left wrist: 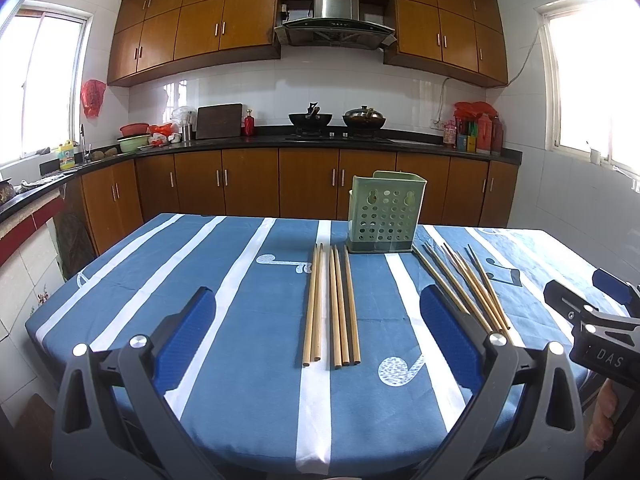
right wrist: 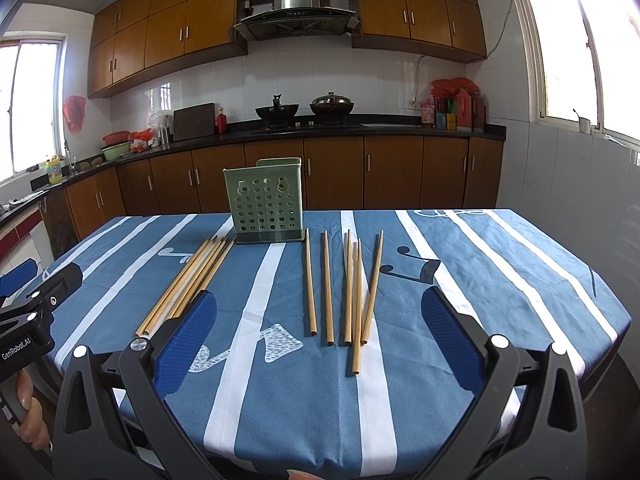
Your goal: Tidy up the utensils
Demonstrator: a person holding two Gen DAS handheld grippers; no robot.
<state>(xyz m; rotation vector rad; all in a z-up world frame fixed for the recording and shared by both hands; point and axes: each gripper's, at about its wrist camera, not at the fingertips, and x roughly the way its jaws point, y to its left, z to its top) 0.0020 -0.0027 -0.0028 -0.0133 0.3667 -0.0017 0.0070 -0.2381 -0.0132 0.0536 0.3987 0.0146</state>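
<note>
five chopsticks (left wrist: 332, 308) btwn left hand-held gripper (left wrist: 320, 340) fingers, untouched

wok (left wrist: 310, 119) on stove | lidded pan (left wrist: 364, 119) | cutting board (left wrist: 219, 121) upright

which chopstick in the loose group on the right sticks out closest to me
The long wooden chopstick second from the right of that spread group: its blunt end reaches well past the other four, toward the table's near edge, on a white stripe.

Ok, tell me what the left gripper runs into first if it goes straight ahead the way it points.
Likely the neat chopstick group lying lengthwise on the tablecloth between the open jaws of the left gripper; the green holder stands beyond, slightly right. Height above the table is unclear.
</note>
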